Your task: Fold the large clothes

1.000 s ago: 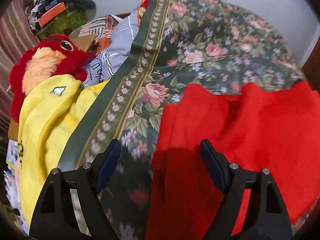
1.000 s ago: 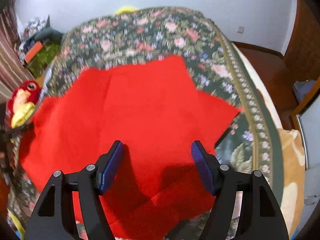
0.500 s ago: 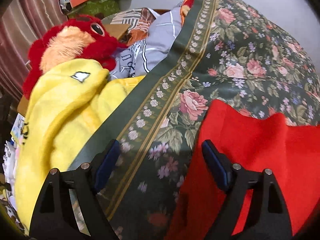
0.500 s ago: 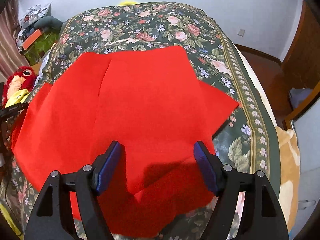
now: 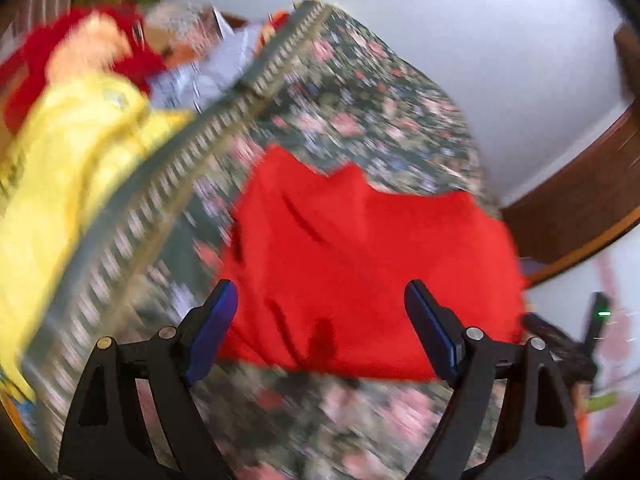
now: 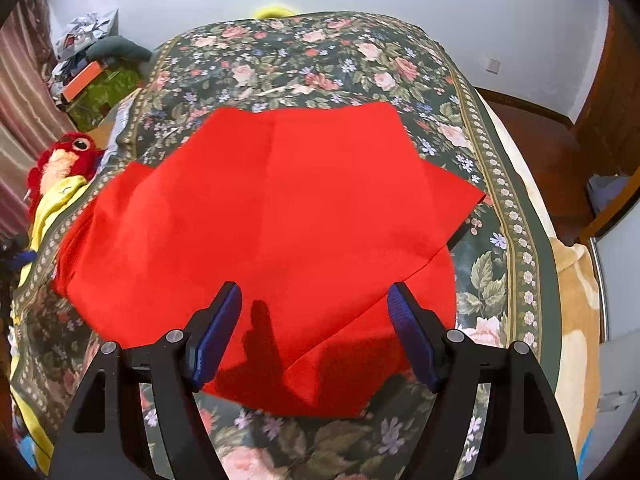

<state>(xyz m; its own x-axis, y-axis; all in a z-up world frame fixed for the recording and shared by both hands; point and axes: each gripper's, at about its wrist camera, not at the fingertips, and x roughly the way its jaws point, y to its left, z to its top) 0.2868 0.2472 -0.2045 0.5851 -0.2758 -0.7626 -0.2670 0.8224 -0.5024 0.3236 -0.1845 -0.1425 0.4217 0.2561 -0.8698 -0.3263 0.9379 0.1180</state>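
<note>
A floral bed (image 6: 500, 216) is seen under a partly folded red cloth (image 6: 280, 208), spread ahead of both jaws. Left gripper (image 5: 320, 320) and right gripper (image 6: 314, 324) are held open, empty. Next, an edge must be gripped.

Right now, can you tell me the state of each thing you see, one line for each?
red garment: lying partly folded on the bed, not gripped
left gripper: open, empty, above the garment
right gripper: open, empty, above the garment's near edge
floral bedspread: spread flat over the bed
yellow cloth: bunched beside the bed
red plush toy: lying beside the yellow cloth
</note>
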